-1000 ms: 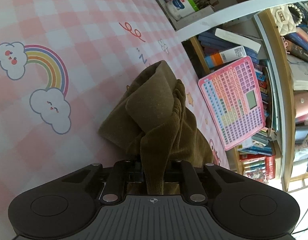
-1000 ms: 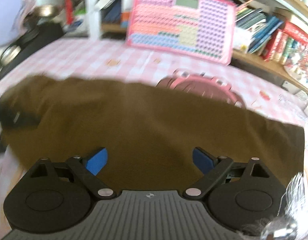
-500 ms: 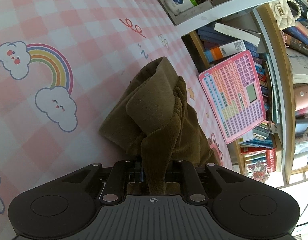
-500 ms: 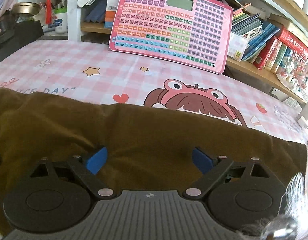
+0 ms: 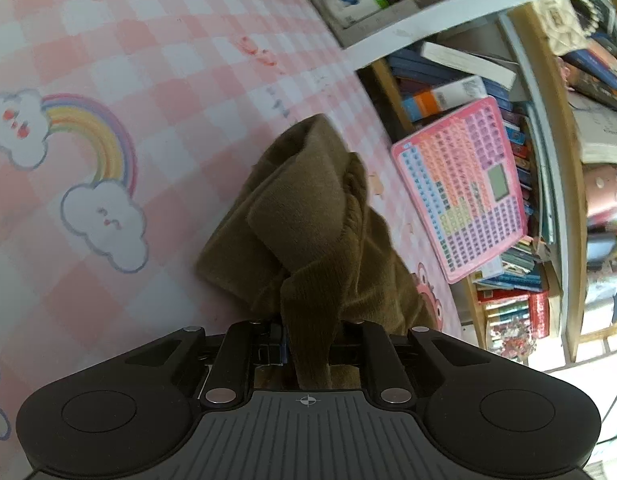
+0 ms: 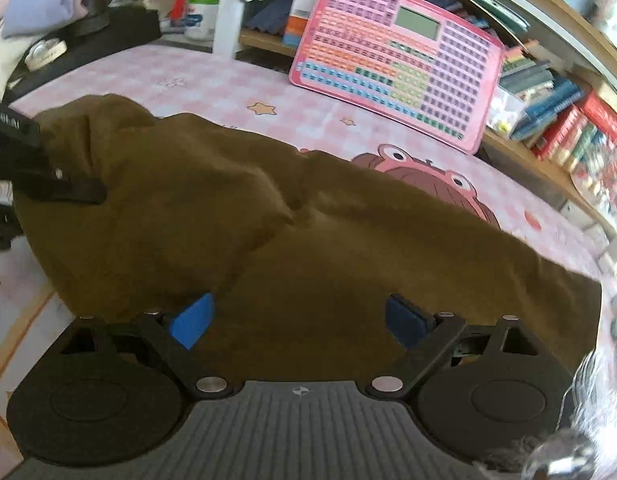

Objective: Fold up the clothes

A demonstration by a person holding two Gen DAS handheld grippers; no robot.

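One brown garment (image 6: 308, 240) only, spread across the pink checked surface (image 5: 108, 40) and bunched at its 9 o'clock end in the right wrist view. Left tongs (image 5: 308, 340) clenched on a thick fold of that cloth, seen in the left wrist view rising in a rumpled heap toward 12 o'clock. Right tongs (image 6: 298, 320) released, blue pads (image 6: 190, 320) wide apart, hovering over the flat part of the garment near its 6 o'clock edge; contact with the cloth cannot be told. As a judgement: mid-fold, not finished. Lifted and gathered at one end, flat but wrinkled over the rest, with a ridge running through the middle; no neat, squared stack anywhere. Left to do, by the look of it: laying the gripped end over or out, smoothing, and folding down to a compact shape; which fold this is in the sequence cannot be settled. Writing: faint marks on the surface print near 12 o'clock of the garment in the left wrist view, too blurred to read; keys on the pink toy tablet (image 6: 396, 68) too small to read; spines on the bookshelf (image 6: 568, 120) and labels on the containers at 11 o'clock illegible. No brand legible.
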